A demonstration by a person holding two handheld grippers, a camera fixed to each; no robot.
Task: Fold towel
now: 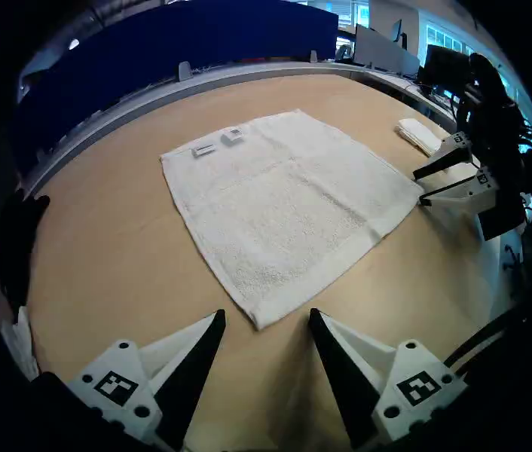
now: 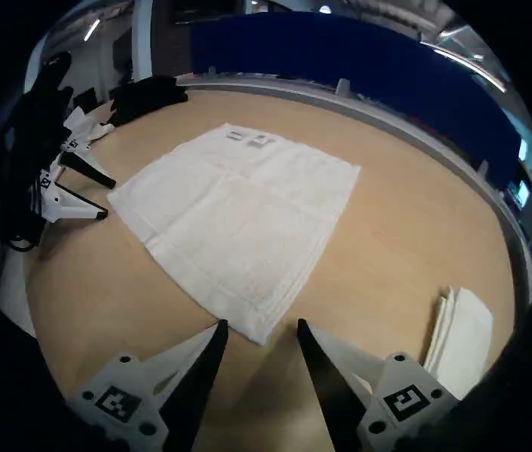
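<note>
- Left gripper (image 1: pixel 264 320) has its jaws spread wide and holds nothing; one corner of the towel (image 1: pixel 288 203) lies in the gap between the tips, and I cannot tell whether either tip touches it.
- Its fingers point low and forward over the wooden table (image 1: pixel 115 248), aimed along the towel's diagonal.
- In the right gripper view, the same gripper sits at the towel's left edge, tips just beside the cloth.
- White and spread flat in the middle of the table, the towel is close to square, so no long axis stands out; it lies cornerwise to both cameras, a corner toward each gripper.
- Two small tags (image 1: pixel 217 143) sit near its far edge.
- Right gripper (image 2: pixel 261 325) is also wide open and empty, another towel corner lying between its fingertips.
- It too is held low and nearly level; the hand behind it is too dark to make out.
- Folded white cloths (image 2: pixel 462 339) lie stacked to the right, well apart from the towel.
</note>
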